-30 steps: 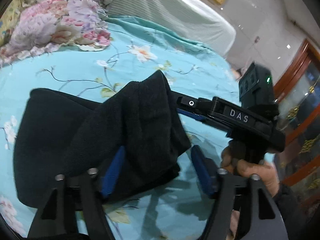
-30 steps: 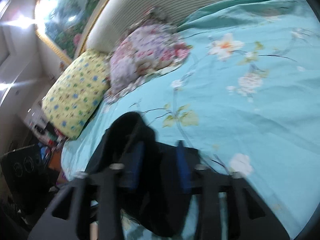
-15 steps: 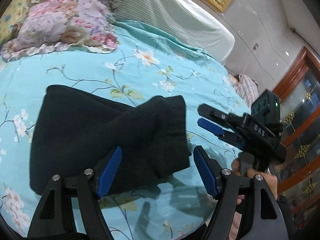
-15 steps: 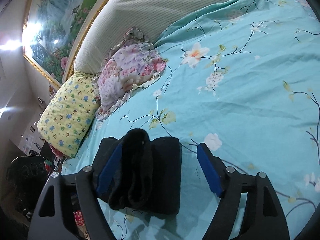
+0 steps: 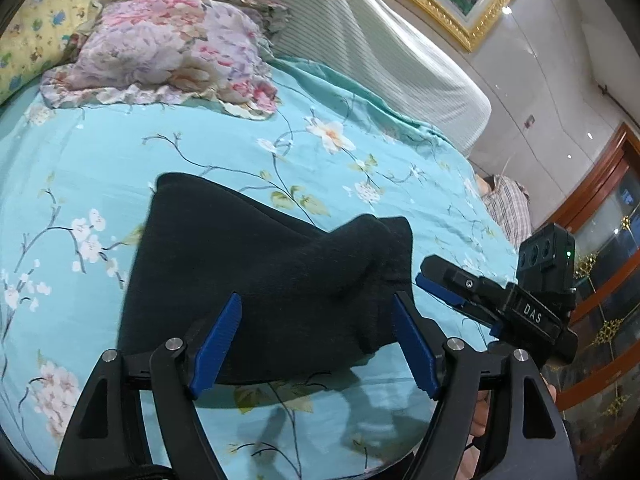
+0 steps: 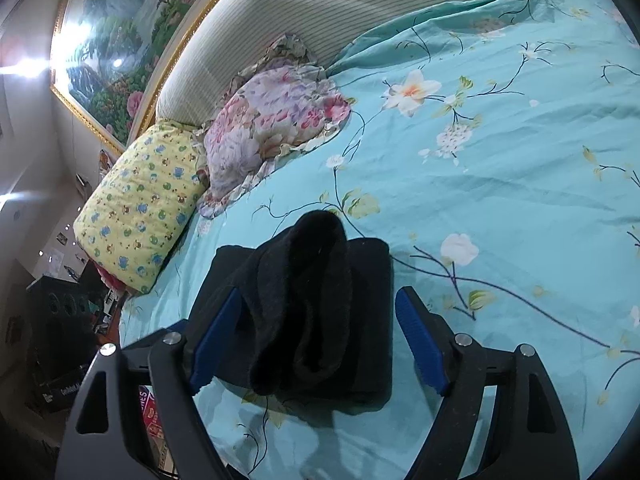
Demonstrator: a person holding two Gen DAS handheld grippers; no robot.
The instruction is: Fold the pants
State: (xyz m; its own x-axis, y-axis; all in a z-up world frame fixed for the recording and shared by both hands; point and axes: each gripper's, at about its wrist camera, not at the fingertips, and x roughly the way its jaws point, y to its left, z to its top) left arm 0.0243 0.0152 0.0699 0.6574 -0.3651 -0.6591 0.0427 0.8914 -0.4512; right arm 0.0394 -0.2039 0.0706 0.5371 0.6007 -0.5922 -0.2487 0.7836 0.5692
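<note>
1. Both sets of jaws are spread wide and still opening. On my left gripper [image 5: 316,344] the blue pads aren't pressing on anything, and it's the same on my right gripper [image 6: 318,340].
2. Between each pair of fingers I see the black knit fleece pants [image 5: 256,280], folded into a chunky bundle and lying on the turquoise floral bedsheet [image 5: 160,152], near the bed's front edge.
3. From the right wrist view the top layer of the bundle humps up in a loose roll.
4. From the left wrist view, my right gripper sits just beside the bundle's right end, not touching as far as I can tell.
5. Further back, a pink floral ruffled pillow [image 6: 276,120] leans on the striped headboard [image 5: 360,32].
</note>
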